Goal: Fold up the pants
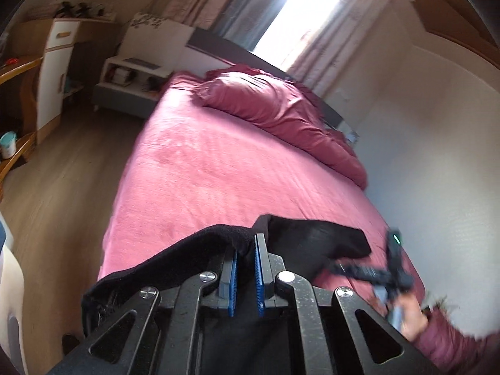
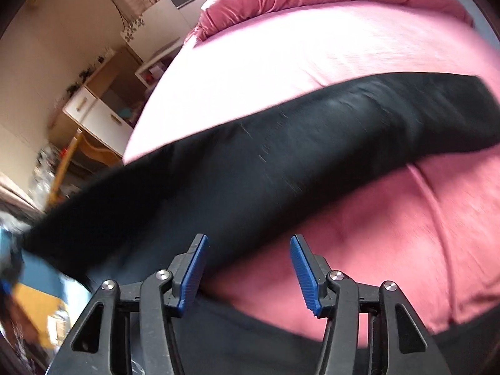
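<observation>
On the bed, unlabelled black pants lie.

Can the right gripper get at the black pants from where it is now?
Probably yes. The right gripper stands open just above the black pants, which stretch across the pink bed, with nothing between. The left gripper holds another part, well off to the side.

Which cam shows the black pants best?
Right wrist: the black pants stretch across the pink bed, nearly full length. Left wrist shows only a bunched edge pinched in the left gripper and one end beyond it.
</observation>
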The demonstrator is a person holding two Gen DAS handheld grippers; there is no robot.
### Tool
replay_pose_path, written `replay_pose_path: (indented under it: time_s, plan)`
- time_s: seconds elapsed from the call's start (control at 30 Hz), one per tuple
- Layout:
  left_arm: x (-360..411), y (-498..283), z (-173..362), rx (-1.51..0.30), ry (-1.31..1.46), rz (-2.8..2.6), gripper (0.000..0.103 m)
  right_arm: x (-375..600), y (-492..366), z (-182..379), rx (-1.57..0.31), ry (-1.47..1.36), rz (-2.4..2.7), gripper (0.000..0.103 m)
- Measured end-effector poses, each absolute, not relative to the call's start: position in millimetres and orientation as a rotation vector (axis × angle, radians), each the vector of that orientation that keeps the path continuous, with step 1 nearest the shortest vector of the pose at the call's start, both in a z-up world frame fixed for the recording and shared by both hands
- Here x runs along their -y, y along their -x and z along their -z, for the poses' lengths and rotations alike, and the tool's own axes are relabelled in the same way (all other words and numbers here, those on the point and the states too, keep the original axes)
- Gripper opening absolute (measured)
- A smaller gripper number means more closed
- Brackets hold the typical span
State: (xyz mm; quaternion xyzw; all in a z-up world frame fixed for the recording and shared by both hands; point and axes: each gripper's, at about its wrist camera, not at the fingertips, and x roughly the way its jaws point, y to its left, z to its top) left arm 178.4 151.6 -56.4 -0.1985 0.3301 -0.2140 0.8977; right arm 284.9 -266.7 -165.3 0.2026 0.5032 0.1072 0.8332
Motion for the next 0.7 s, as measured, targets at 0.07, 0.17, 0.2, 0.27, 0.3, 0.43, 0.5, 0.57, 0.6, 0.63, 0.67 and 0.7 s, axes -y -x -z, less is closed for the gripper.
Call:
replay_pose_path:
  time_s: [0.07,0.17,0.2,0.27,0.3,0.43,0.5,0.57,0.6,0.63,0.67,0.7]
  plan:
    - [-149,-157,54,-0.681,0.403,0.494,0.009,264,-305,164,-1.075,-0.494,-0.242,0.055]
    - [-147,-136,56,-0.696,0.389,0.532,0.009,262,-335,161,-1.071,-0.562,-0.231,0.055]
    - [-147,-130,58,-0.704,0.393,0.542,0.009,262,-346,161,-1.075,-0.585,-0.222,0.055]
    - [-150,-121,62,-0.712,0.398,0.548,0.009,264,-366,161,-1.091,-0.62,-0.179,0.056]
    - [-151,-117,64,-0.718,0.399,0.549,0.009,265,-373,163,-1.099,-0.634,-0.163,0.056]
    - [-159,-109,67,-0.721,0.419,0.546,0.009,278,-401,172,-1.165,-0.611,-0.033,0.055]
    - [-164,-109,67,-0.721,0.439,0.546,0.009,284,-407,179,-1.183,-0.604,-0.01,0.043]
    - [-165,-109,67,-0.721,0.436,0.548,0.009,289,-407,183,-1.19,-0.608,-0.005,0.016]
    - [-166,-110,67,-0.724,0.437,0.548,0.009,291,-404,183,-1.179,-0.61,-0.01,0.012]
    - [-168,-112,67,-0.73,0.443,0.536,0.009,293,-401,180,-1.165,-0.619,-0.021,0.012]
    - [-171,-119,68,-0.745,0.449,0.513,0.009,294,-397,178,-1.158,-0.624,-0.032,0.01]
    - [-176,-127,69,-0.751,0.449,0.49,0.009,294,-394,176,-1.146,-0.625,-0.045,0.01]
